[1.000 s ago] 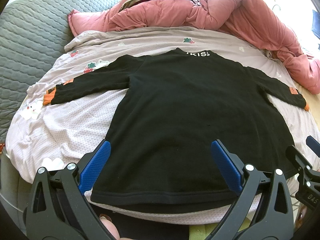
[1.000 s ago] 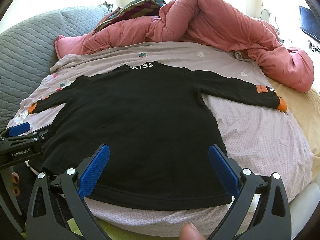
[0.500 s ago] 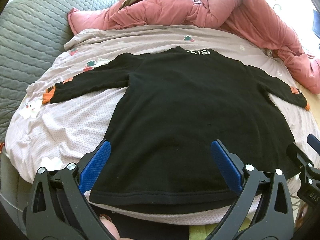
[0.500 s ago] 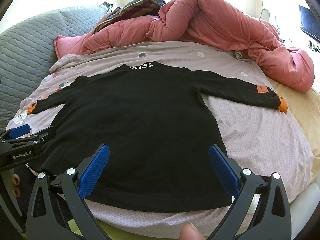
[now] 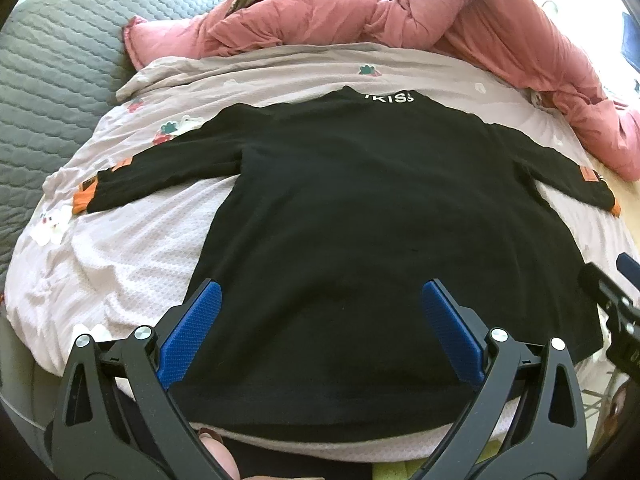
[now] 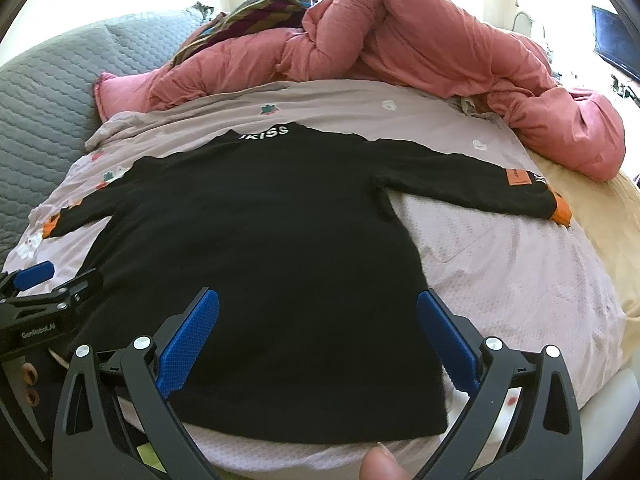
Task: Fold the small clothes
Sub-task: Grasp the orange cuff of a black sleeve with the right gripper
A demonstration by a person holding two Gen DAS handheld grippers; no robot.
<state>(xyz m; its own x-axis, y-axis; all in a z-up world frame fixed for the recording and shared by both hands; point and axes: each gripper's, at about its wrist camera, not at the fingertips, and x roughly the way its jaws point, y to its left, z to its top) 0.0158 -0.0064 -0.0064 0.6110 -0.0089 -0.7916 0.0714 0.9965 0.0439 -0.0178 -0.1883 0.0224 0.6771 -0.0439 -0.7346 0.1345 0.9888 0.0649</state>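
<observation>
A small black long-sleeved top [image 5: 360, 220] [image 6: 272, 240] lies flat on the pale pink bedsheet [image 5: 132, 264] [image 6: 520, 280], collar with white letters at the far end, both sleeves spread out with orange cuffs [image 5: 82, 200] [image 6: 562, 212]. My left gripper [image 5: 320, 312] hovers open over the hem's left half, blue pads wide apart, nothing between them. My right gripper [image 6: 318, 312] hangs open over the hem's right half, also empty. The left gripper [image 6: 44, 300] shows at the left edge of the right wrist view, and the right gripper [image 5: 612, 292] at the right edge of the left wrist view.
A bunched pink duvet [image 5: 440, 16] [image 6: 420, 48] lies behind the top and curves down the right side. A grey quilted cover [image 5: 52, 80] [image 6: 48, 100] fills the left. A striped cloth [image 6: 260, 8] sits at the back. A fingertip [image 6: 380, 464] shows at the lower edge.
Both grippers have drifted slightly forward and down toward the hem; the top looks a little closer. Jaws stay open and the top lies unmoved.
</observation>
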